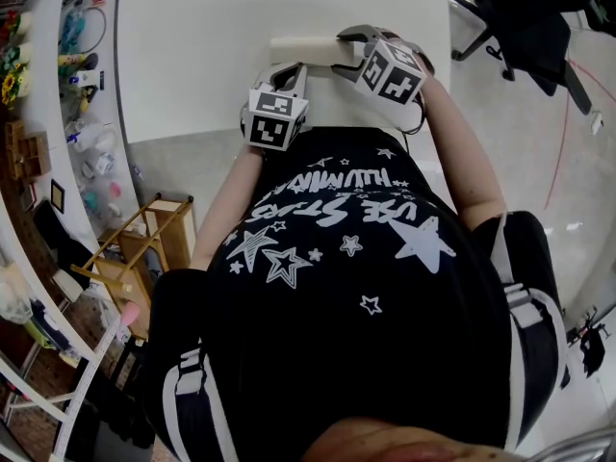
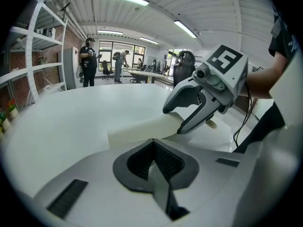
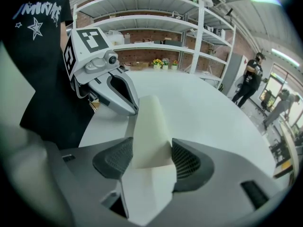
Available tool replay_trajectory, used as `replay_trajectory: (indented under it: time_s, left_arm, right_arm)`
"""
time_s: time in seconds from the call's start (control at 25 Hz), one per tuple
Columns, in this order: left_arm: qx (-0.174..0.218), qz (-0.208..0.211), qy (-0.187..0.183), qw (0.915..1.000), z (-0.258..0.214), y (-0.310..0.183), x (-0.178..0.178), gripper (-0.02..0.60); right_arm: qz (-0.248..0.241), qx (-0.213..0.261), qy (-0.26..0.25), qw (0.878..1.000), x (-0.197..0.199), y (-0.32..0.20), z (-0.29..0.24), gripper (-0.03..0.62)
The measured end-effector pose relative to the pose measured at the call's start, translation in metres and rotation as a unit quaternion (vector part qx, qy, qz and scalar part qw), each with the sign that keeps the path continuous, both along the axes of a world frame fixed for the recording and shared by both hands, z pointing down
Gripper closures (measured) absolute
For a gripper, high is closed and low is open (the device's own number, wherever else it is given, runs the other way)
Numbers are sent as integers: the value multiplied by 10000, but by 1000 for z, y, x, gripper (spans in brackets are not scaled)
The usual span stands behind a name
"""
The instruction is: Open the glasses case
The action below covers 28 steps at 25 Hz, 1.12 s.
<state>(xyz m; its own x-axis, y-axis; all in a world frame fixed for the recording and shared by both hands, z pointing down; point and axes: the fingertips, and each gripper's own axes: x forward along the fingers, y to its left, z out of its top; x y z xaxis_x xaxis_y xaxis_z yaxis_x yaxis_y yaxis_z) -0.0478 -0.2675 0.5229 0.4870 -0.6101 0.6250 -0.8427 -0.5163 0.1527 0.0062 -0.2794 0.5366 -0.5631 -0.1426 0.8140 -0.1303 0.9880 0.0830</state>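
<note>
Status: cream-coloured oblong glasses case [image 1: 303, 49] lies closed on the white round-edged table [image 1: 192, 56], near the edge closest to the person, long axis running left to right in the head view.

Right gripper [image 1: 340, 51], grey two-jaw with a marker cube, is clamped on the case's right end. The right gripper view confirms it: the case [image 3: 150, 122] sits between the ribbed dark pads [image 3: 187, 162], with both pads against its sides. The case extends away from the right gripper [image 3: 151, 157] across the table [image 3: 208, 112].

Left gripper [image 1: 292, 68] is at the case's other end. In the left gripper view its jaws are pressed together, and nothing shows between them. The case [image 2: 142, 130] lies just beyond the tip of the left gripper [image 2: 152, 145], flat on the table [image 2: 66, 122]. From the right gripper view the left gripper's [image 3: 132, 109] tip is right at the case's far end. Looks like contact, can't confirm.

Also in the left gripper view, the right gripper [image 2: 174, 122] straddles the case end, one jaw over the top and one at the near side.

Person's black T-shirt with white stars [image 1: 337, 287] fills the lower part of the head view. White shelving [image 3: 156, 32] stands along a brick wall behind the table.
</note>
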Motion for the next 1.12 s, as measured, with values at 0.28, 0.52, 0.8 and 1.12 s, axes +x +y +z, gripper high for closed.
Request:
replay_trajectory:
  time_s: [0.28,0.52,0.8,1.12]
  left_arm:
    - [-55,33,25,10000,3,4,-2,569]
    - [-68,39,89,9999,3,3,0,569]
    - [-88,79,105,9999,3,2,2,569]
    - [-92,107,172,9998,3,0,3,569]
  right_arm:
    - [-3,-112,34,9999,-1,1,0,329]
    - [-18,-180,32,9998,1,0,-1,329]
    - [-59,-328,52,9994,4,-2,0,329]
    - [-90,-504,58,9987,5,-3,2,327]
